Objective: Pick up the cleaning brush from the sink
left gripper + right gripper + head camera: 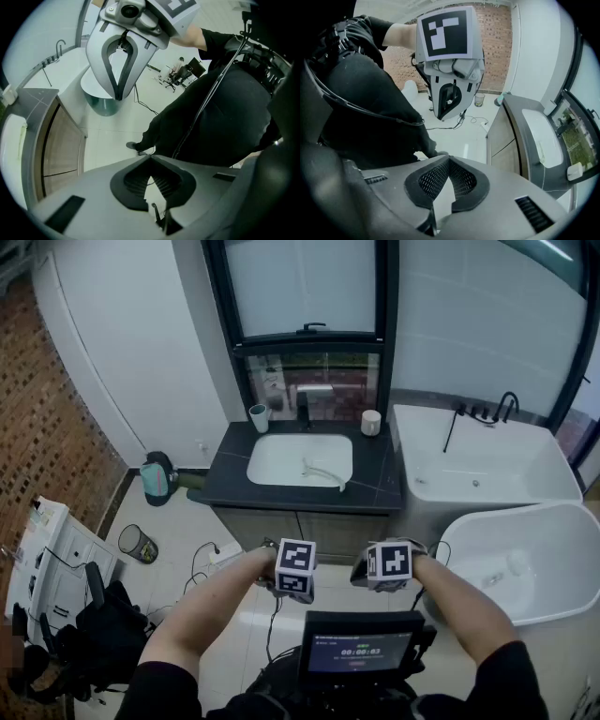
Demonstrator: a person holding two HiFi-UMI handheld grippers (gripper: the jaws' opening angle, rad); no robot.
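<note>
The cleaning brush (323, 472), white with a long curved handle, lies in the white sink (281, 463) set into a dark counter (375, 486) under the window. Both grippers hang close to my body, well short of the counter and above the floor. My left gripper (294, 576) and right gripper (386, 570) sit side by side with their marker cubes up. In the left gripper view the jaws (150, 157) meet at their tips with nothing between them. The right gripper (449, 160) is likewise shut and empty; the sink (543, 126) shows at its right.
A teal cup (259, 416), a black faucet (303, 409) and a white jar (371, 422) stand behind the sink. A bathtub (487, 470) and a round white tub (553, 549) are at the right. A wire bin (138, 543), cables and a teal bag (157, 477) are on the floor at left.
</note>
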